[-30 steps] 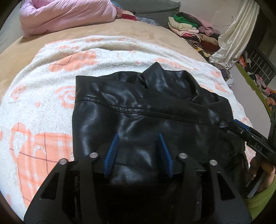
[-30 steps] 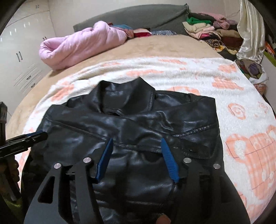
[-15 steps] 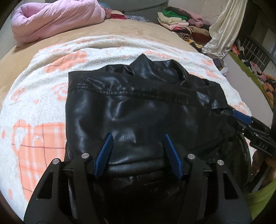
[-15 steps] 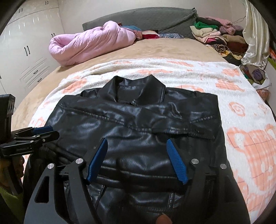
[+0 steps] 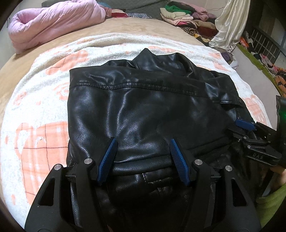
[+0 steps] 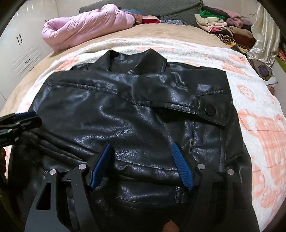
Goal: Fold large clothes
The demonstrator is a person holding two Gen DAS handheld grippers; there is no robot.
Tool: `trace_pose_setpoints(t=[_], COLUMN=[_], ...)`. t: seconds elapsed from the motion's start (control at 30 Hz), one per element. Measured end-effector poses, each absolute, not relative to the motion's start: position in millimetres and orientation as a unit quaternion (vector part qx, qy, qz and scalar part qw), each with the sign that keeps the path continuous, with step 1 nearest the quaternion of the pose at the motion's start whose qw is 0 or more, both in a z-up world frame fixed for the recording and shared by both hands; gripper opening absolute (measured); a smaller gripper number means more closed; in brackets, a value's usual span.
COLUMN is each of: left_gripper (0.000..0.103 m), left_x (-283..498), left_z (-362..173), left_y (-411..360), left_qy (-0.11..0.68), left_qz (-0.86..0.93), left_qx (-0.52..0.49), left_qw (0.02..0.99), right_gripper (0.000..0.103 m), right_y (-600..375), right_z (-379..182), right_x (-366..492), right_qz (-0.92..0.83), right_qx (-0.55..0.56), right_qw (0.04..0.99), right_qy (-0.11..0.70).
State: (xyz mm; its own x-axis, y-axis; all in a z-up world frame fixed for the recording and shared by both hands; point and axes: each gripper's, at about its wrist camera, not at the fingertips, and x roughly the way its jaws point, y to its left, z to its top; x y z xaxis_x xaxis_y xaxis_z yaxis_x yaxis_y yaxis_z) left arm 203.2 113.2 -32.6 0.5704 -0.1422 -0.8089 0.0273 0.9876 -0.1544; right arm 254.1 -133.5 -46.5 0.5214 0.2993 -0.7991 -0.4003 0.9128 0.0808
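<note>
Black leather jacket (image 5: 143, 110) lying on a white-and-orange patterned blanket (image 5: 35, 110) spread over the bed (image 5: 125, 26), collar (image 6: 135, 60) toward the headboard. The sleeves appear already turned in over the body, giving the garment a roughly rectangular outline with straight side edges; the snap tab (image 6: 209, 109) lies across the upper right part. This suggests the side folds are done.

The left tongs (image 5: 143, 160) hang over the lower part of the jacket, jaws spread, with leather visible between the blue pads (image 5: 107, 160) but not pinched. The right tongs (image 6: 141, 164) are placed likewise over the lower right part, jaws spread and pinching nothing; in the left view they appear at the jacket's right edge (image 5: 244, 125). Whether either pair touches the leather cannot be told.

Remaining work, as a judgement: the bottom hem, which lies below both views and is mostly hidden by the tongs, is not yet brought up toward the collar, so the crosswise fold is still to do. The leather is stiff and glossy and will likely resist a sharp crease and slip between the pads.

Background: a pink quilt (image 5: 53, 19) at the head of the bed and a stack of folded clothes (image 5: 180, 16) at the far right corner.
</note>
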Motion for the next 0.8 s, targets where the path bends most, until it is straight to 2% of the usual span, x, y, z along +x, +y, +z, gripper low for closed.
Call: trace_pose_setpoints(t=[0.13,0.2,0.3,0.43,0.8], left_gripper=[0.056,0.06,0.063,0.068,0.086], left_x=[201,199,195,191,179], left_z=[-31,-29,-27,-24,-12], left_y=[113,112,110,110,108], left_qy=[0.46,0.46,0.458,0.456,0.441], left_qz=[-0.049,-0.052,-0.054,-0.056,-0.062], left_qx=[-0.065,-0.065,-0.06,-0.06,-0.061], left_qw=[0.884,0.884,0.885,0.886,0.893], right_gripper=[0.072,0.079,0.082,0.094,0.097], right_y=[-137,-139,-139,-140,-144], right_z=[-34,-29,-25,-19,-5], right_x=[247,243,238,233,221], right_qz=[0.206,0.209,0.211,0.208,0.208], right_qx=[-0.048,-0.044,-0.044,-0.038,-0.032], right_qw=[0.88,0.881,0.883,0.887,0.894], right_qy=[0.426,0.422,0.416,0.409,0.396])
